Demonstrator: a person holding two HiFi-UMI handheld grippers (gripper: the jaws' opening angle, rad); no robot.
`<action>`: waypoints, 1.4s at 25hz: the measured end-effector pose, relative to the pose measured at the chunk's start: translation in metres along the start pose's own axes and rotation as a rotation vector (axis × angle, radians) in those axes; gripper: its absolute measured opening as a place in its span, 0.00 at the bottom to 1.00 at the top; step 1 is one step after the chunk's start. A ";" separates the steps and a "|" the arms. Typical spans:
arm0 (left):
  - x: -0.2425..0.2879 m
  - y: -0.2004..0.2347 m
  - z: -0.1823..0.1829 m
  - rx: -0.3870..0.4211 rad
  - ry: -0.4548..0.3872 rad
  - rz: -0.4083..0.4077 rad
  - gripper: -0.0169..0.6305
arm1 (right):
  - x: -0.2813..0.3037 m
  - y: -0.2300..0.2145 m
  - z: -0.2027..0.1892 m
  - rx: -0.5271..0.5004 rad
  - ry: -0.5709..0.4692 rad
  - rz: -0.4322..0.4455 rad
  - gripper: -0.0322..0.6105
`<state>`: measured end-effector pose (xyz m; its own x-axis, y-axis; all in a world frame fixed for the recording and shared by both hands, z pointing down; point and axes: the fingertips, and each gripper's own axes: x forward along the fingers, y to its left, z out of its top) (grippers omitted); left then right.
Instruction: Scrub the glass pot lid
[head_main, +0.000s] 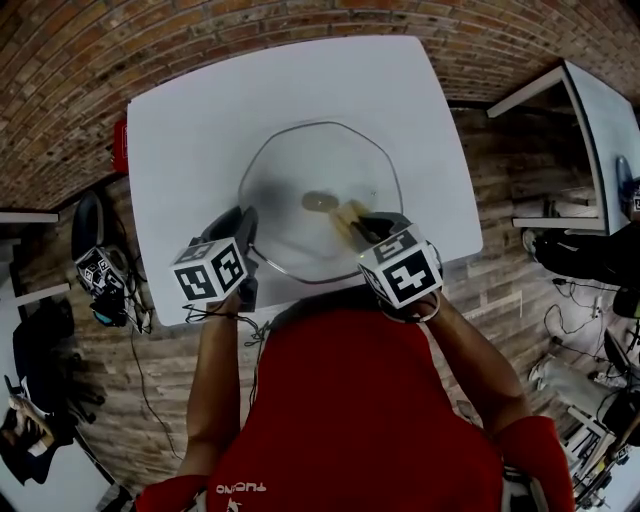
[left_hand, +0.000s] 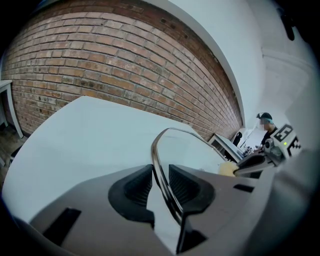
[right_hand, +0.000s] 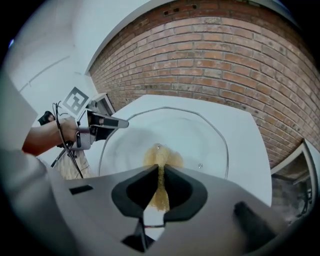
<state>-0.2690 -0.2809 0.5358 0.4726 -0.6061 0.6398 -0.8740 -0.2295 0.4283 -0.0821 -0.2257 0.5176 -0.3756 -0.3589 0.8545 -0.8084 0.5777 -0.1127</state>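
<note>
Two grippers: L gripper (left_hand: 160, 186) view shows jaws clamped on glass pot lid's (head_main: 320, 195) metal rim. R gripper (right_hand: 160, 182) view shows jaws near-closed, pinching yellow sponge (right_hand: 161, 159) at lid's centre. Only head view shows whole lid on white worktop (head_main: 190, 130).

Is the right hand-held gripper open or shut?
Shut: the right hand-held gripper pinches a yellow-brown scrubbing sponge between its pads.
</note>
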 end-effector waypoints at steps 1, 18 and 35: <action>0.000 0.000 0.000 0.001 -0.002 0.001 0.20 | 0.000 0.001 0.009 0.013 -0.027 0.002 0.13; -0.001 -0.001 0.003 0.038 -0.013 0.035 0.20 | 0.066 0.000 0.076 0.049 -0.081 -0.041 0.13; -0.069 -0.034 0.077 0.222 -0.339 0.078 0.27 | -0.014 -0.006 0.112 -0.032 -0.375 0.009 0.29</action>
<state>-0.2809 -0.2894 0.4281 0.3723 -0.8363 0.4025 -0.9264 -0.3088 0.2153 -0.1225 -0.3065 0.4495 -0.5275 -0.5938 0.6075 -0.7920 0.6024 -0.0989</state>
